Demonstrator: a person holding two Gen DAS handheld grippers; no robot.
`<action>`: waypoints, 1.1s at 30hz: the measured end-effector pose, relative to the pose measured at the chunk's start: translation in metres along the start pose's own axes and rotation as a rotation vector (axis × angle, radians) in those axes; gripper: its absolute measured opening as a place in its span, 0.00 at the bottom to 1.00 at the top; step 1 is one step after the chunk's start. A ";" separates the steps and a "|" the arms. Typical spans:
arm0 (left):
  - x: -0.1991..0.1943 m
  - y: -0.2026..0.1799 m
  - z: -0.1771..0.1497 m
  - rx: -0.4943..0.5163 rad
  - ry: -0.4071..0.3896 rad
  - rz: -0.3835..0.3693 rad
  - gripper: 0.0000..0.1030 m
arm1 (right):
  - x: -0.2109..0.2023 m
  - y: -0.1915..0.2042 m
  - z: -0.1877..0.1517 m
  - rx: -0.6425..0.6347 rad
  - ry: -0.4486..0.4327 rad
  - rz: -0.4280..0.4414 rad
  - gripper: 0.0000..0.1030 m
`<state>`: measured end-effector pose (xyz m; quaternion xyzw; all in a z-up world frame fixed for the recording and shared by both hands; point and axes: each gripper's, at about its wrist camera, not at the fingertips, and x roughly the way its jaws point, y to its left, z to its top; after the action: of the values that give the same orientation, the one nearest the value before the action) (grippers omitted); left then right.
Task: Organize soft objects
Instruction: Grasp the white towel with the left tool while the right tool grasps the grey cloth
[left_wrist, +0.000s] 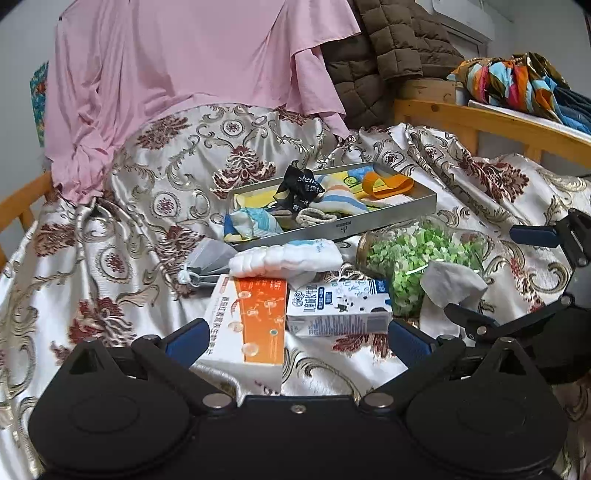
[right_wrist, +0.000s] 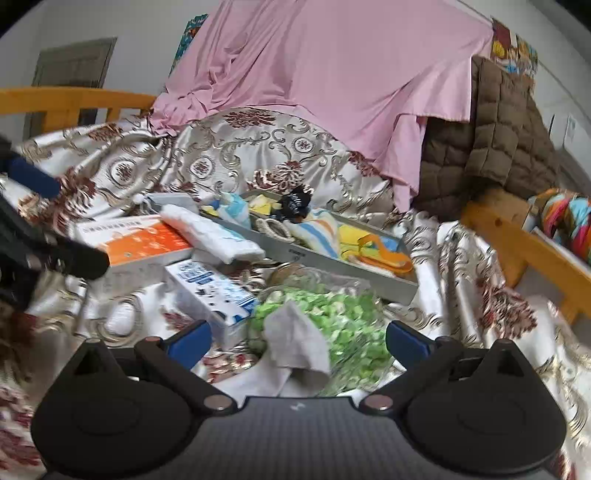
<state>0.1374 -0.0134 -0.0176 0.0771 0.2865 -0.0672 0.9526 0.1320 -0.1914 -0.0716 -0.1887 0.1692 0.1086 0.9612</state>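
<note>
Grey cloth (right_wrist: 295, 341) lies between the right gripper's (right_wrist: 297, 341) spread fingers; left gripper (left_wrist: 295, 341) spread, empty

Left gripper (left_wrist: 295, 339), right gripper (right_wrist: 297, 341) agape.

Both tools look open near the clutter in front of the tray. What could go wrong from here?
1. The grey cloth lies draped on the jar of green bits, which is on its side; pulling the cloth with the right tool may roll the jar.
2. The white bundle rests on the orange box; the left tool might pinch the box too.
3. The tray sits tilted on rumpled bedding, so drops may slide.
</note>
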 end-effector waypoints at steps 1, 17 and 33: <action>0.004 0.002 0.000 -0.006 0.003 -0.005 0.99 | 0.003 0.001 -0.001 -0.017 -0.007 -0.016 0.99; 0.071 -0.008 0.021 0.208 -0.076 -0.048 0.99 | 0.024 0.013 -0.013 -0.179 -0.046 -0.059 0.99; 0.143 -0.014 0.038 0.298 -0.017 -0.097 0.90 | 0.037 0.011 -0.017 -0.169 -0.014 0.004 0.64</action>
<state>0.2737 -0.0461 -0.0669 0.2031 0.2688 -0.1556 0.9286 0.1583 -0.1834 -0.1038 -0.2679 0.1528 0.1259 0.9429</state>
